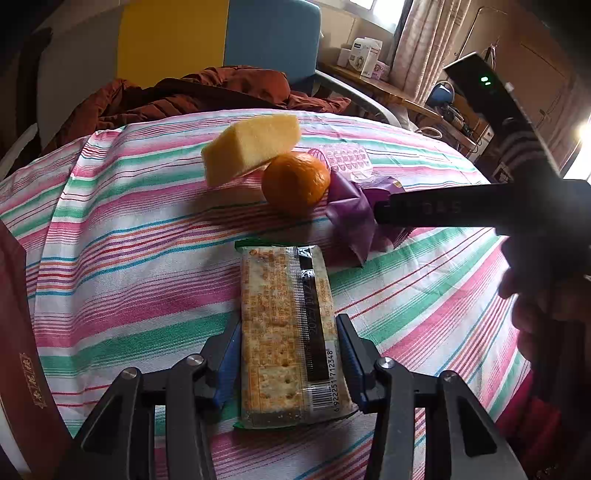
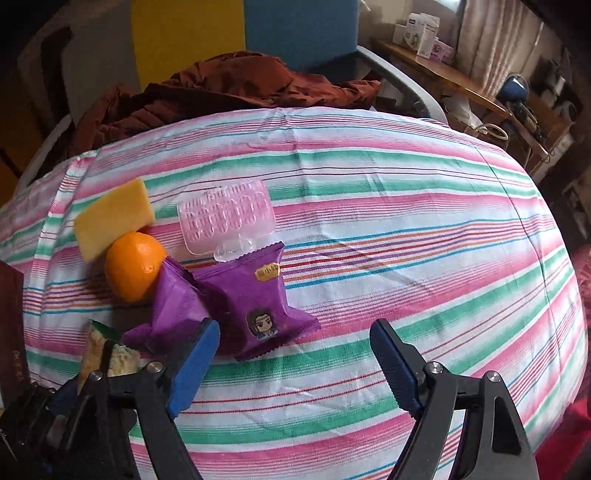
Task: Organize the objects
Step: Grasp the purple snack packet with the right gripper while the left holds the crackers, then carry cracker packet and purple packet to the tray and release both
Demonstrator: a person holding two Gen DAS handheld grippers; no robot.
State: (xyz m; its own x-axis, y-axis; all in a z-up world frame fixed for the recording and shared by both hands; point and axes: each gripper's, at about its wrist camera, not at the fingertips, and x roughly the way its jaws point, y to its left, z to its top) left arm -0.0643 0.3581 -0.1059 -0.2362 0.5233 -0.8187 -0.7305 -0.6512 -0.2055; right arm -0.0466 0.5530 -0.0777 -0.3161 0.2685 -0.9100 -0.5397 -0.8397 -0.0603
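Note:
My left gripper (image 1: 288, 332) is shut on a cracker packet (image 1: 286, 332), its blue pads pressed on both long sides, the packet lying on the striped cloth (image 1: 129, 258). Beyond it sit a yellow sponge (image 1: 251, 147), an orange (image 1: 295, 182) and purple snack bags (image 1: 351, 218). My right gripper (image 2: 295, 347) is open and empty, close in front of the two purple snack bags (image 2: 255, 299). In the right wrist view the orange (image 2: 135, 267), the sponge (image 2: 114, 218) and a clear pink plastic case (image 2: 227, 218) lie grouped at the left, with the cracker packet's end (image 2: 110, 354) at the lower left.
A dark red box (image 1: 22, 369) stands at the left edge of the cloth. A rust-coloured blanket (image 2: 221, 88) is heaped behind the striped surface. A wooden shelf with boxes (image 2: 428, 33) stands at the far right. The right half of the cloth (image 2: 424, 240) shows only stripes.

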